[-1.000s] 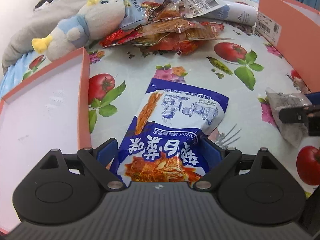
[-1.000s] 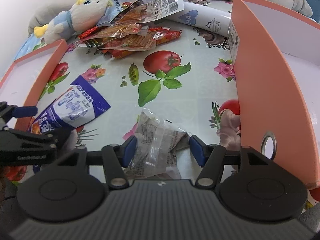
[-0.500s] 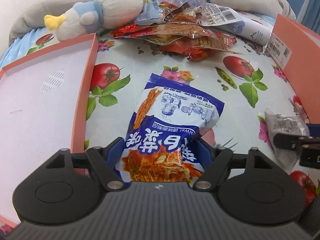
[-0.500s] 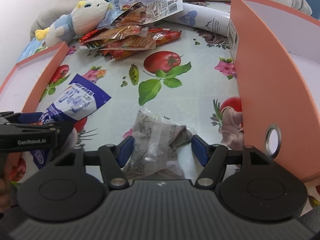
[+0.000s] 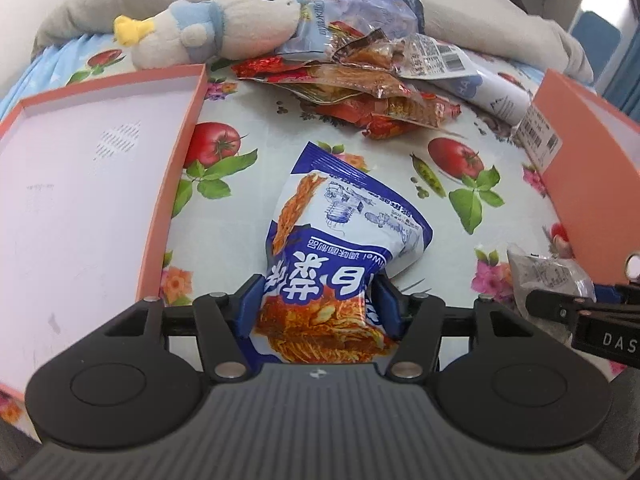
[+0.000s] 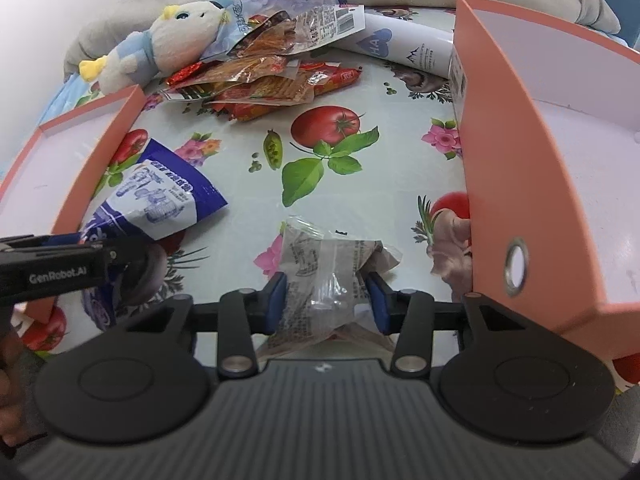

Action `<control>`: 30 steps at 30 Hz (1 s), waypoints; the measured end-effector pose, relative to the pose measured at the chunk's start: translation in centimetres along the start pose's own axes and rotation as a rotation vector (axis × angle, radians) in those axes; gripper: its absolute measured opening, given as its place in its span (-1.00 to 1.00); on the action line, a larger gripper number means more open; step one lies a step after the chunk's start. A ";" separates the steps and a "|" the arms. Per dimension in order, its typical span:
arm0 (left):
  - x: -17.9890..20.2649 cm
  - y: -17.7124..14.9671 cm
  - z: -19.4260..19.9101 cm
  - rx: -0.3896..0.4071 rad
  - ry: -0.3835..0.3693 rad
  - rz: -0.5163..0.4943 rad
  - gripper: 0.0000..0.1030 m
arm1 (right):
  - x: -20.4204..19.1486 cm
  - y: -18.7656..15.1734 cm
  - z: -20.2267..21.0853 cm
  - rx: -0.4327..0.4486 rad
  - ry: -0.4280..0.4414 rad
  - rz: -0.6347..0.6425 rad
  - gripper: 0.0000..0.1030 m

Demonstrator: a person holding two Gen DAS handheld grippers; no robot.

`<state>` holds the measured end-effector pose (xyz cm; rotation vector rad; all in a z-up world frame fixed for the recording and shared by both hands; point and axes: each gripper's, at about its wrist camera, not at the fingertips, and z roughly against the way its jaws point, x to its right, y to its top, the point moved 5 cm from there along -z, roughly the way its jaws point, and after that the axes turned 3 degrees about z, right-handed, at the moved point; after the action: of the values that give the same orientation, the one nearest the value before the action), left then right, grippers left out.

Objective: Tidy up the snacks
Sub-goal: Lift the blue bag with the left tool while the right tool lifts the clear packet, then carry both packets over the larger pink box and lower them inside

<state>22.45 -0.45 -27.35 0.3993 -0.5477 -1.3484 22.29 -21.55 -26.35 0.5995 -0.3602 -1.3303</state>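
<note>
My left gripper is shut on a blue and white noodle snack bag, which bends up off the tablecloth; it also shows in the right wrist view. My right gripper is shut on a clear grey snack packet, seen at the right edge of the left wrist view. An orange tray lies left of the blue bag. An orange box stands right of the grey packet. A pile of red and brown snack packs lies at the back.
A plush duck lies at the back left against the snack pile. A white tube lies at the back right beside the orange box. A grey blanket runs along the far edge. The tablecloth has tomato prints.
Both grippers have closed tighter on their packets. The left gripper has lifted and pulled back, so the blue bag now bends upward. The right gripper has risen a little with the grey packet.
</note>
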 end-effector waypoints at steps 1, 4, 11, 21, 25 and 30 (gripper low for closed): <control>0.0 0.0 0.2 -0.001 -0.007 0.010 0.24 | 0.0 0.1 0.3 0.005 -0.002 -0.001 -0.10; 0.2 0.0 1.1 0.011 -0.004 0.012 0.24 | 0.1 0.5 1.2 0.020 0.003 -0.007 -0.10; 0.9 0.1 3.2 0.043 -0.018 0.054 0.24 | -0.4 0.9 2.6 0.031 0.019 0.023 -0.10; 2.1 1.8 6.3 0.076 -0.056 0.081 0.24 | -0.5 2.2 5.8 0.079 0.036 0.015 -0.10; 2.7 3.0 8.1 0.094 -0.079 0.101 0.24 | -0.2 3.1 7.3 0.098 0.037 0.008 -0.10; 4.2 4.6 10.5 0.130 -0.111 0.095 0.25 | 0.2 4.7 9.6 0.143 0.037 0.008 -0.10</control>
<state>20.55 -3.29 -15.61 0.4009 -0.7408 -1.2529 20.58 -23.08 -15.88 0.7403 -0.4299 -1.2911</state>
